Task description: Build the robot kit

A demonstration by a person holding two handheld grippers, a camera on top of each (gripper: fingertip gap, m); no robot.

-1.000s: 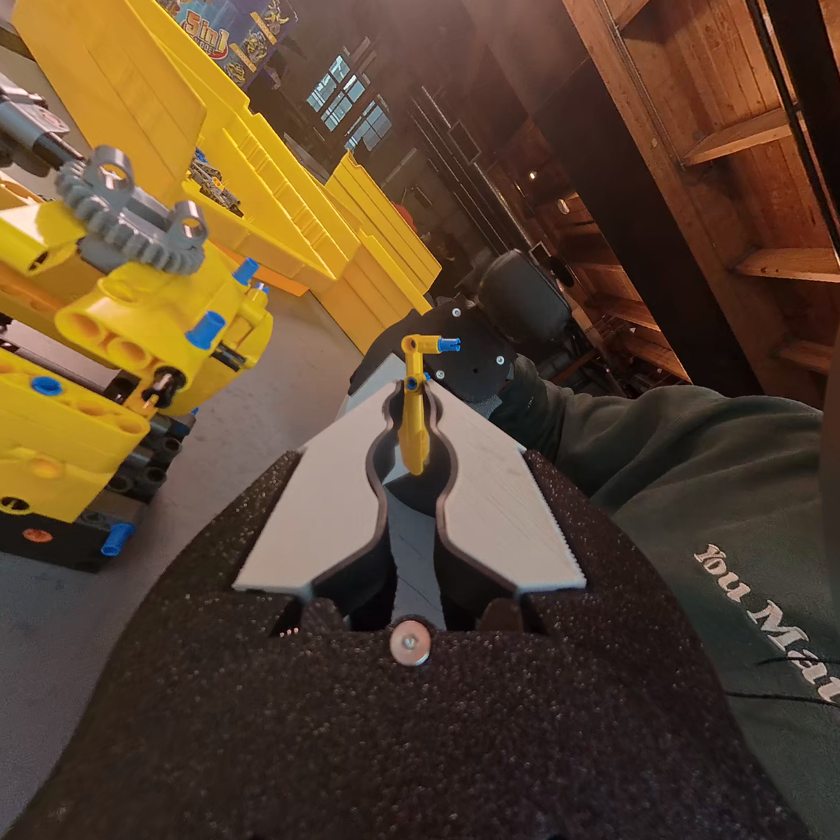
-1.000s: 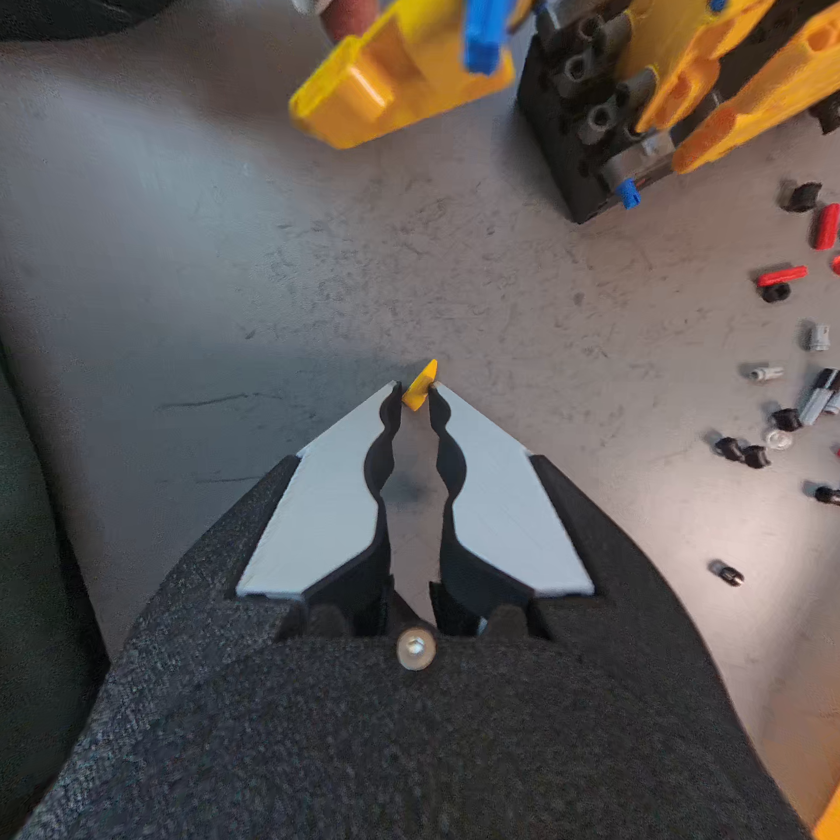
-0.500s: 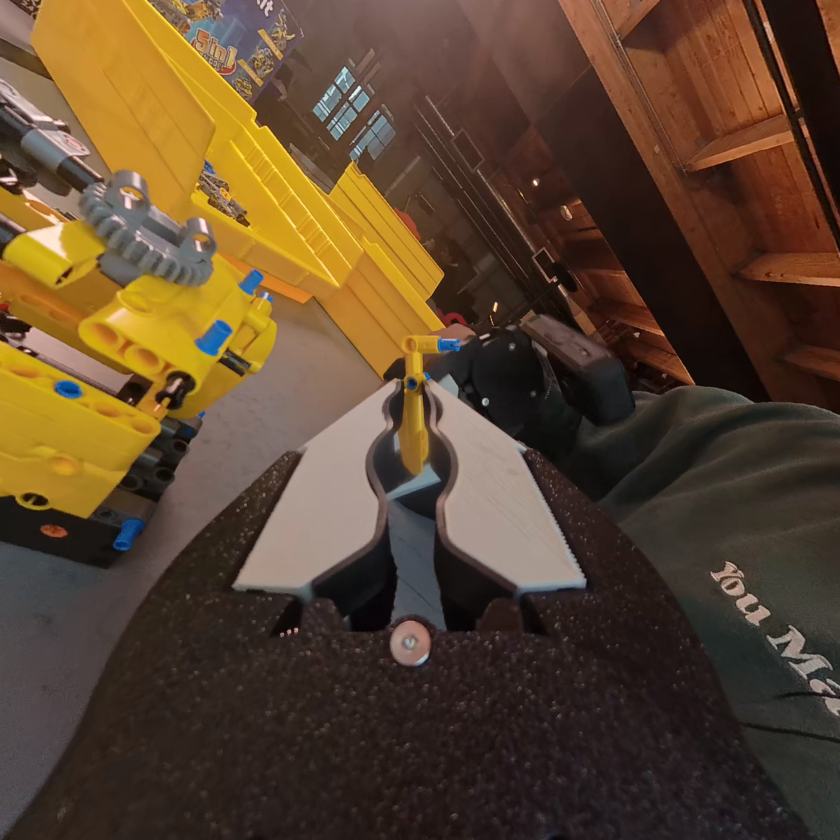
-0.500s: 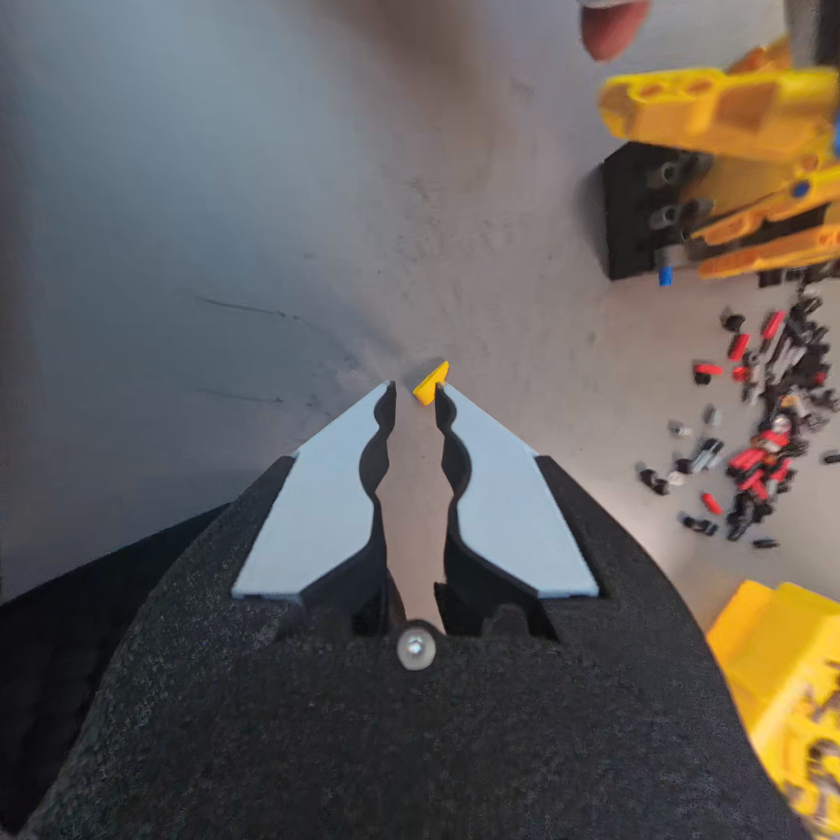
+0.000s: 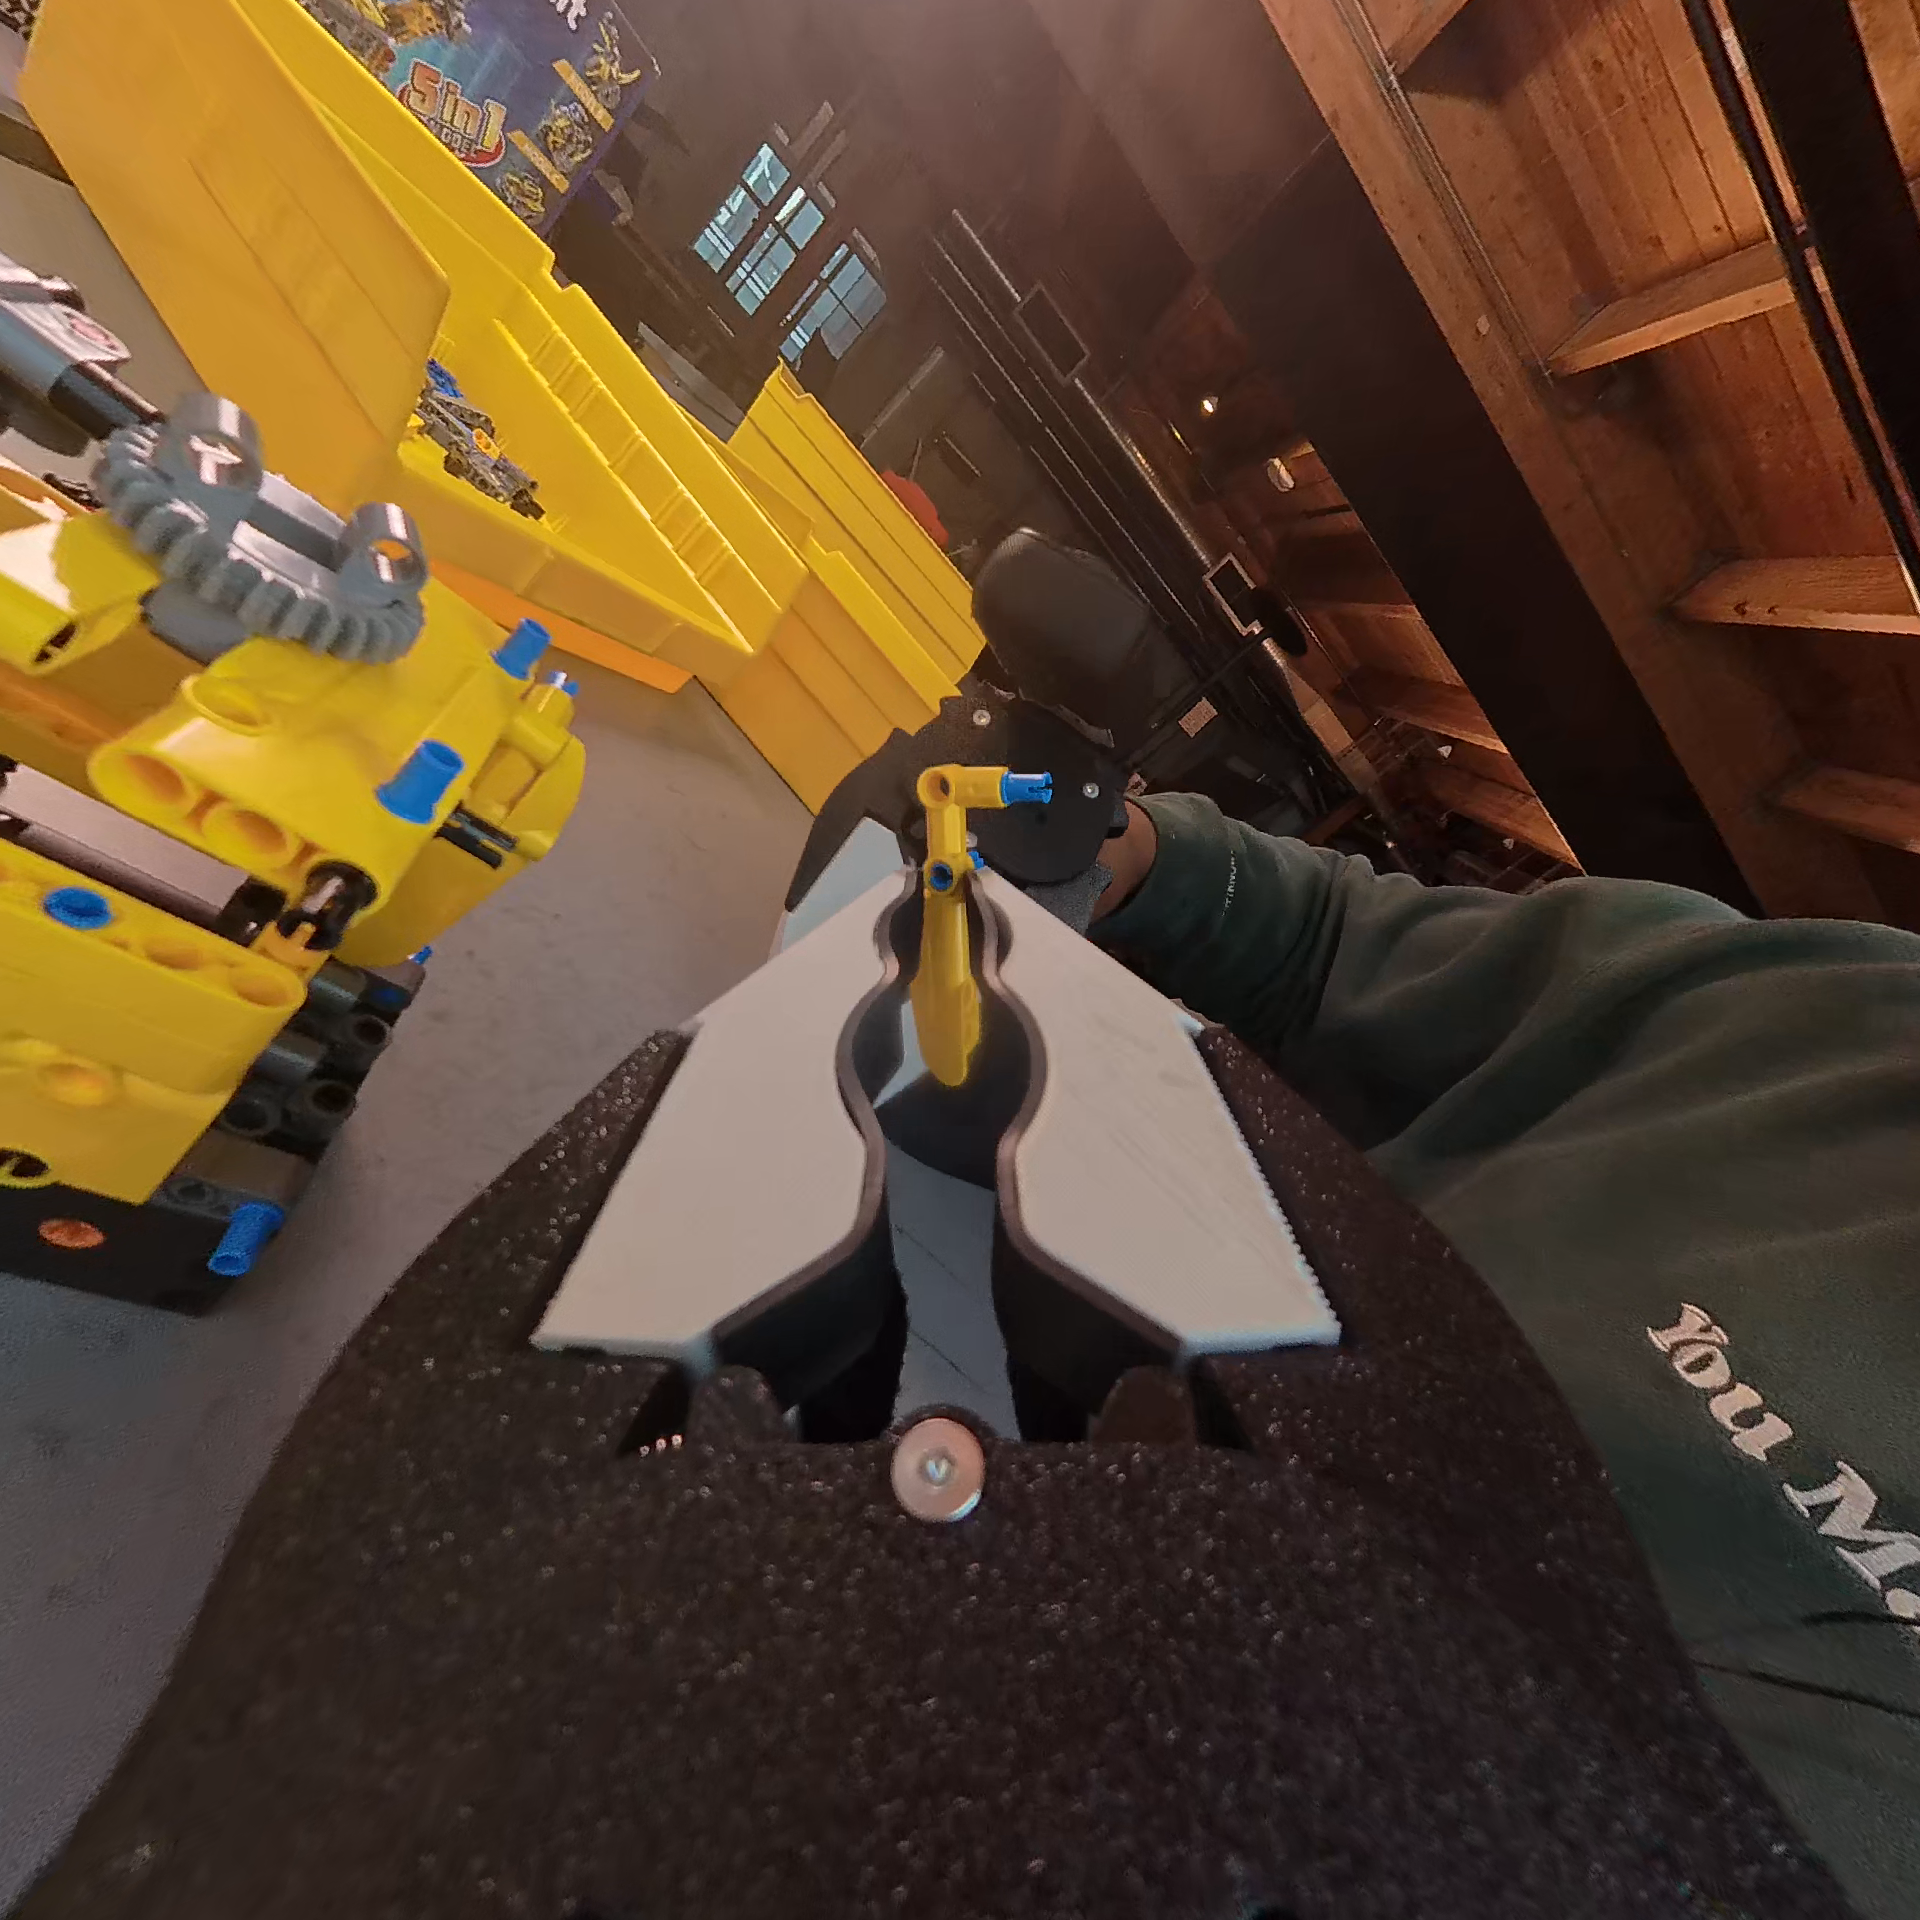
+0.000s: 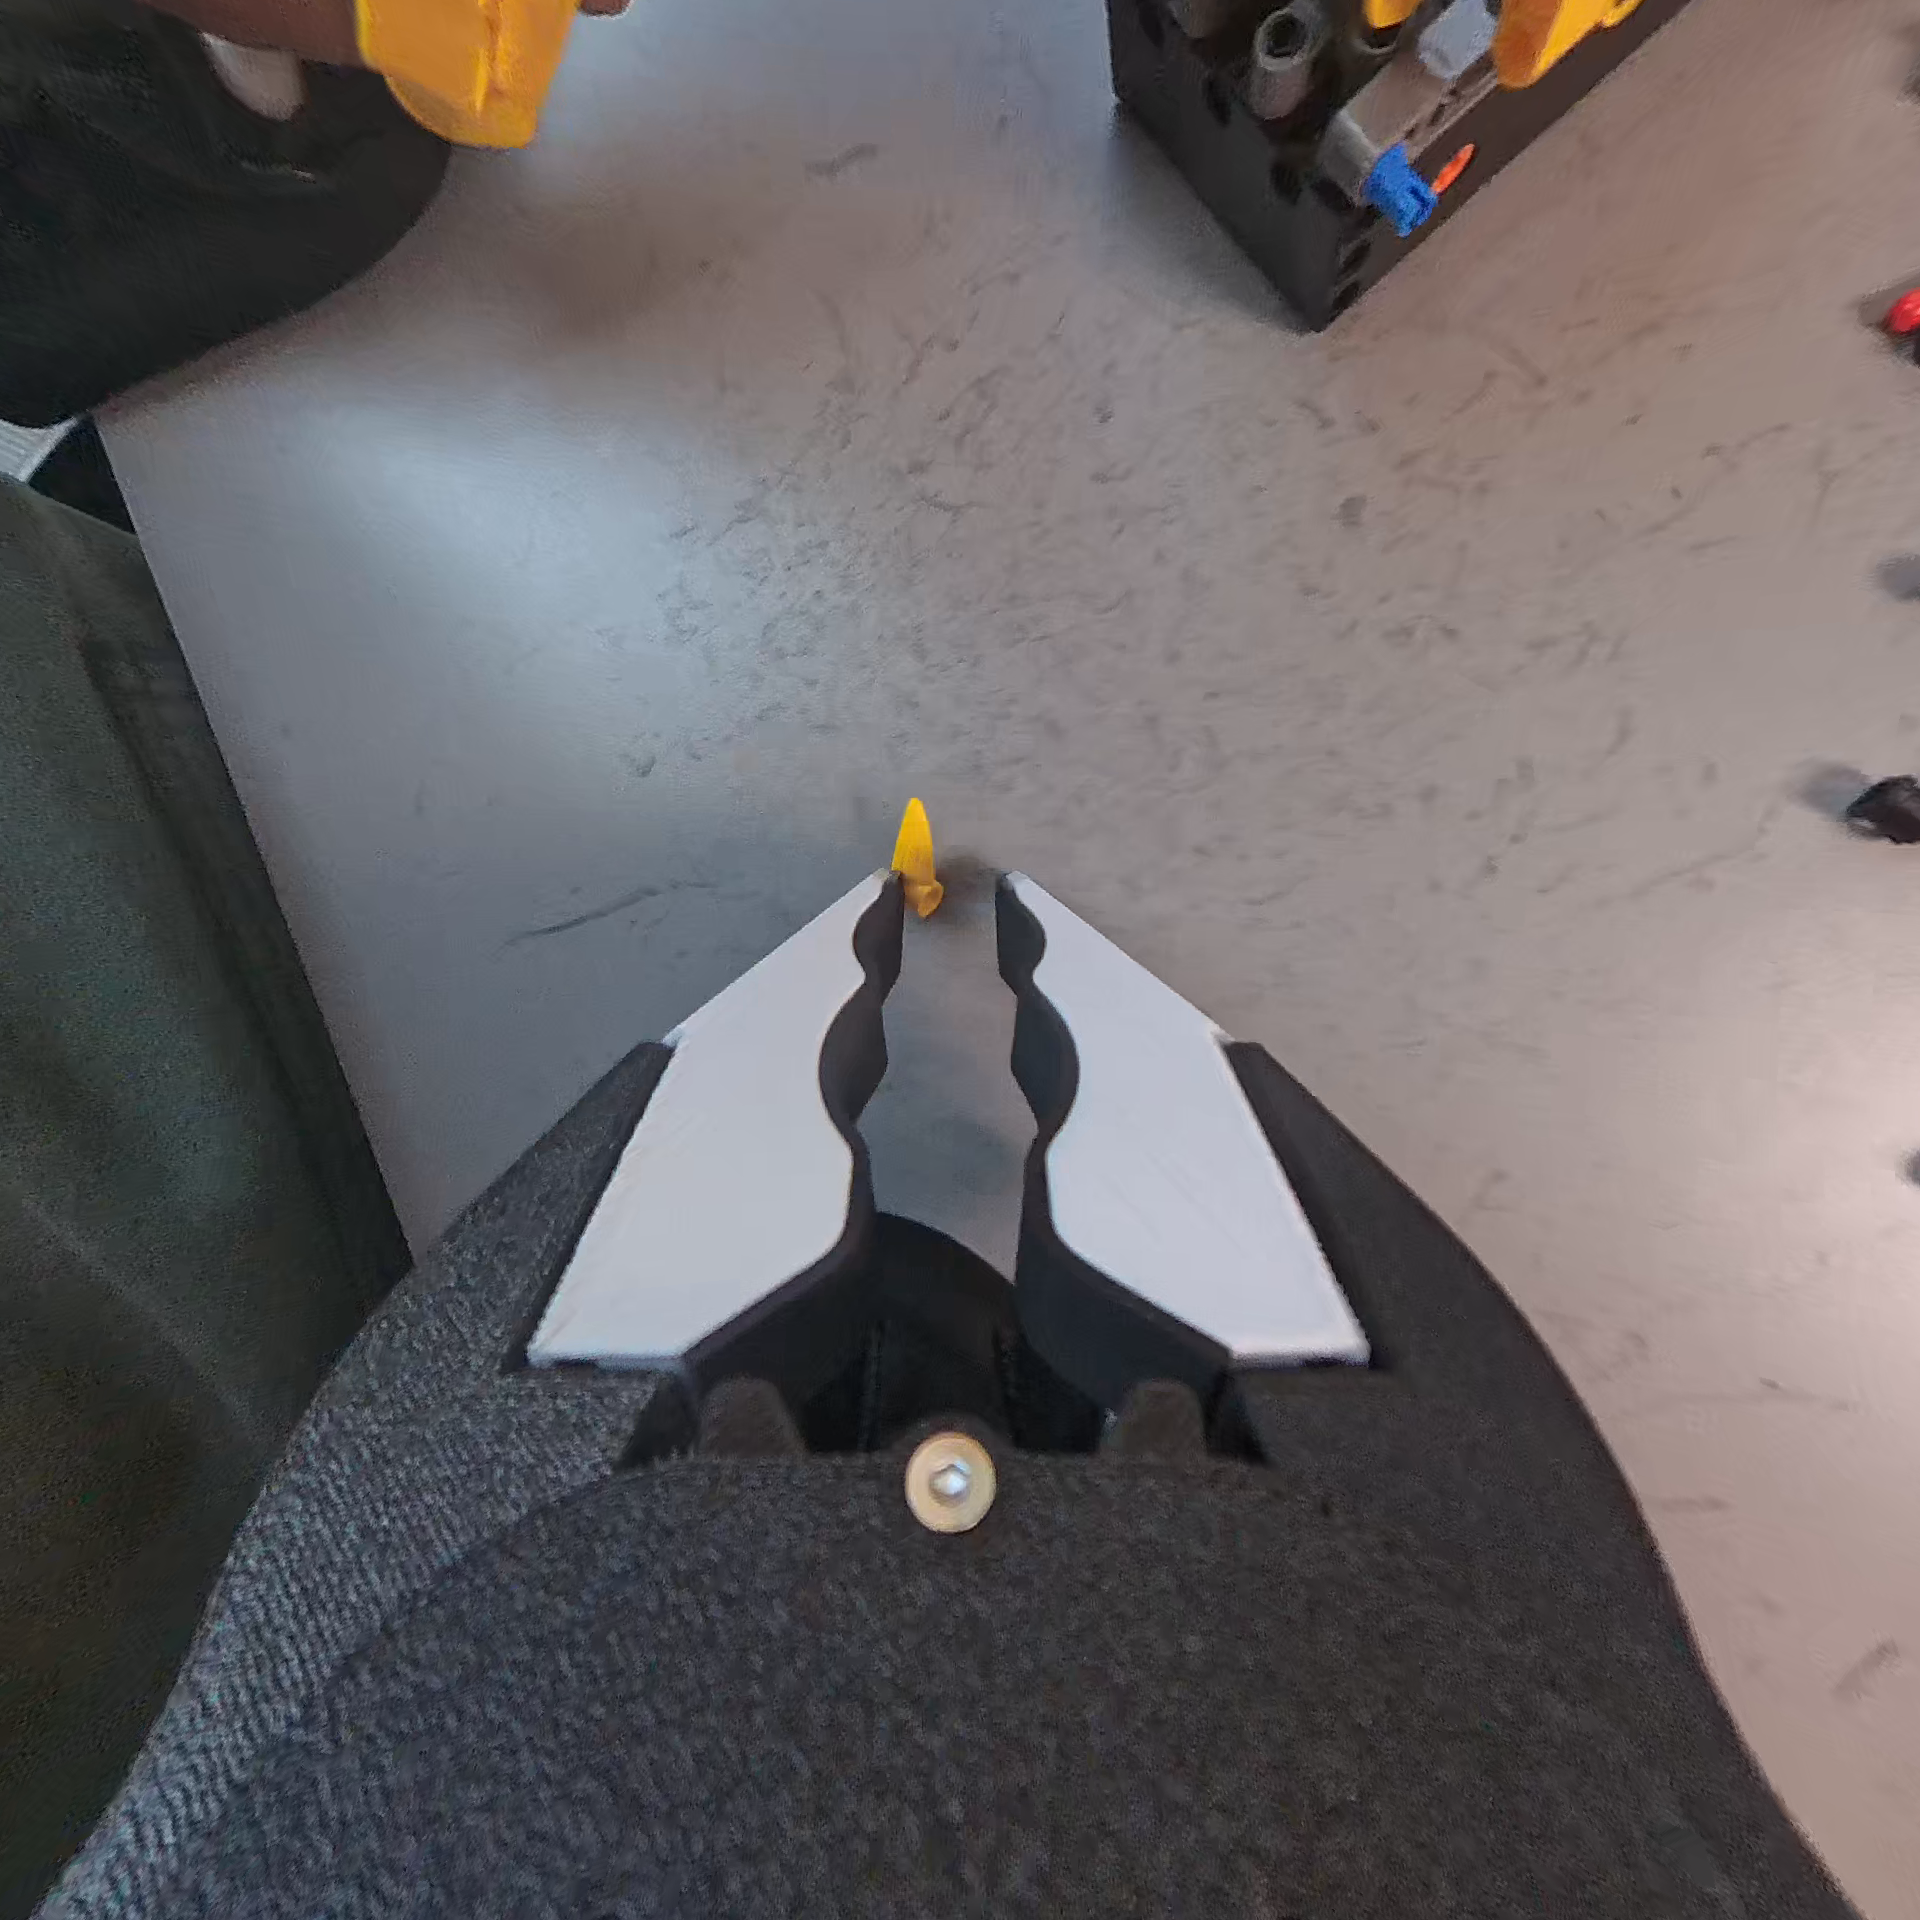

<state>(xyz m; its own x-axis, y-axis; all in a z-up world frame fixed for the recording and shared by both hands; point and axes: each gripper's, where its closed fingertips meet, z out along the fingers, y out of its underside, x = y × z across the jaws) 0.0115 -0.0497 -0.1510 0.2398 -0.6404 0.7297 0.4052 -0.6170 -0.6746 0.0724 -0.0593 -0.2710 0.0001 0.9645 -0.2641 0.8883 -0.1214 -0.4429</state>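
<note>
My left gripper is shut on a thin yellow beam with blue pins, which stands up past the fingertips, above the grey table. A yellow and black brick model with a grey gear stands to its left. My right gripper shows beyond it in the left wrist view. In its own view, my right gripper has its jaws a little apart, low over the table. A small yellow piece sits against its left fingertip only. The model's black base is far ahead to the right.
Yellow bins and a coloured box stand behind the model. Wooden shelves rise on the right. A green sleeve lies close by on the right. Small red and black loose parts lie at the table's right. The tips of one gripper are about 12 cm away from the tips of the other.
My right gripper's jaws have widened; the small yellow piece, pinched between the tips a second ago, now rests against the left tip only. The right view swung about. My left gripper still holds the beam.
</note>
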